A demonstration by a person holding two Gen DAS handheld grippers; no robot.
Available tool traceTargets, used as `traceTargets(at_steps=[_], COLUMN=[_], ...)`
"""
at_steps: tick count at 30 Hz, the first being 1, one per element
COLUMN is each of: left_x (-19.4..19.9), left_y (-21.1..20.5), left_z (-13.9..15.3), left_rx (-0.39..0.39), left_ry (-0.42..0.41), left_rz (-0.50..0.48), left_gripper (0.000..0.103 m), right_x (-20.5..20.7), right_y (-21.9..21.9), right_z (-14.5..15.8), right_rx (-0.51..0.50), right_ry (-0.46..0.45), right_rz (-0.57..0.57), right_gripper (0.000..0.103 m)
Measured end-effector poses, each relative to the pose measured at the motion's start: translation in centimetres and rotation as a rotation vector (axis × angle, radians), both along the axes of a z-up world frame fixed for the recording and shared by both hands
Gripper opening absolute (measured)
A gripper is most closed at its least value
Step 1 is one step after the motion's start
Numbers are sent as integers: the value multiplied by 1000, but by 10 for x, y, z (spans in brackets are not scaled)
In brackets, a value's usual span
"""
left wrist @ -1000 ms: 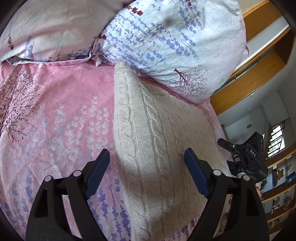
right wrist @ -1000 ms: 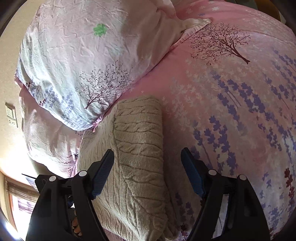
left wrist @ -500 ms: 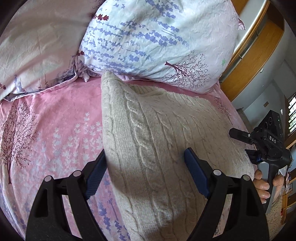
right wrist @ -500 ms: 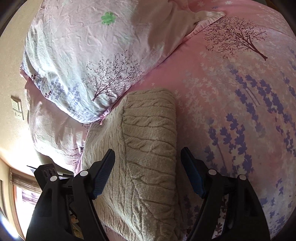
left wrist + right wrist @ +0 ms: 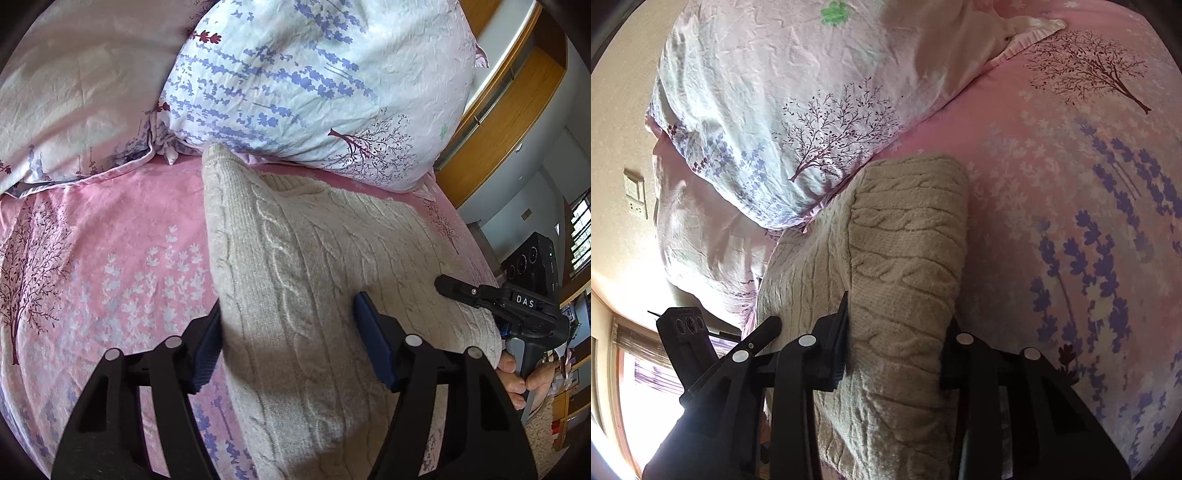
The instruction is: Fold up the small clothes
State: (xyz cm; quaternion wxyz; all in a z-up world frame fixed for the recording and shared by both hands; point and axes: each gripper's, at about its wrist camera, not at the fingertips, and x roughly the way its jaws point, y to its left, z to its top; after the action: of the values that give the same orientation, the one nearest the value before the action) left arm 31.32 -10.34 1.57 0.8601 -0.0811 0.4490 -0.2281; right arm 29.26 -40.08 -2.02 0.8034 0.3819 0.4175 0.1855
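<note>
Left wrist view shows a cream cable-knit sweater (image 5: 314, 295), already folded into a thick slab, lying on the pink floral bedspread (image 5: 110, 258) with its far corner touching a pillow (image 5: 314, 92) at 12 o'clock. My left gripper (image 5: 288, 343) is spread wide across the near edge, and my right gripper (image 5: 894, 350) likewise straddles a folded flap, jaws apart. I judge the knit soft, bulky and floppy yet grippy, best pinched through all layers at a folded edge.

sweater (image 5: 314, 266): chunky cable-knit wool, matt | pillow (image 5: 314, 74): crinkled cotton | headboard (image 5: 506, 122): glossy wood
</note>
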Motion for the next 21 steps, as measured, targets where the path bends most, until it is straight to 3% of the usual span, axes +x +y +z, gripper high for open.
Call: traceTargets(at_steps=[4, 9, 12, 16, 21], left_x=[-2, -7, -10, -10, -19], left_y=[3, -6, -8, -2, 12], left_z=[2, 4, 6, 10, 17], left_rx=[-7, 53, 65, 38, 12], left_ry=[-4, -44, -70, -70, -73], left_rz=[-2, -8, -10, -5, -2], left_gripper=[56, 57, 49, 40, 37], right_x=[-2, -3, -7, -12, -22], right_y=[2, 1, 2, 4, 22], right_z=[4, 1, 5, 13, 37], right_rx=[-12, -4, -12, 2, -56], right_ry=[-16, -21, -44, -86, -158], right_rz=[-5, -19, -27, -36, -17], right_gripper=[34, 34, 33, 32, 31])
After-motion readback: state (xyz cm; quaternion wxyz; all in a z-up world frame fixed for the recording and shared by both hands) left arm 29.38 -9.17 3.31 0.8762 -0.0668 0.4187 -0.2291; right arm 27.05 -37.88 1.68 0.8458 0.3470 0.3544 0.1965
